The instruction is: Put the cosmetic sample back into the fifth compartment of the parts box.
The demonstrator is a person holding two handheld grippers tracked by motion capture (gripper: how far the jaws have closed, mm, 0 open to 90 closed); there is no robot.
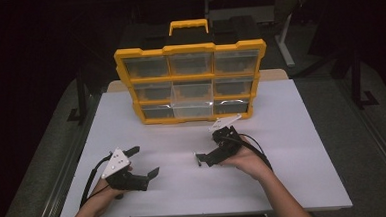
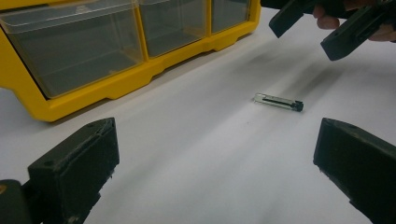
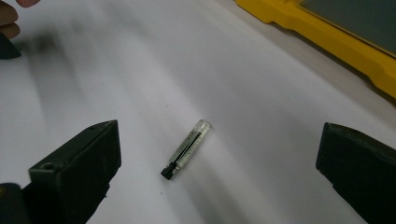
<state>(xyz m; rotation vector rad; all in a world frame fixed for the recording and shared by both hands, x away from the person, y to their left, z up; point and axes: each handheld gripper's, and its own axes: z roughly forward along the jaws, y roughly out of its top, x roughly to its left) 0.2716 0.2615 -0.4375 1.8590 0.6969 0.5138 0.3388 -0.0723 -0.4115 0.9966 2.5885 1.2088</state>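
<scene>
Right claw (image 3: 219,172) gapes around the flat-lying vial (image 3: 187,148).

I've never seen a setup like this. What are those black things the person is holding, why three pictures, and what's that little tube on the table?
A person holds a hand-operated grasping tool in each hand: the left gripper and the right gripper. No robot arm is involved. The high view looks down from above on the white table. The other two pictures come from a small camera riding on each tool, looking out along its two black fingers. On the table stands a yellow drawer organizer with clear drawers, and in front of it lies a small clear vial with a black cap. Both tools are open and hold nothing; the right one hovers just above the vial.
</scene>
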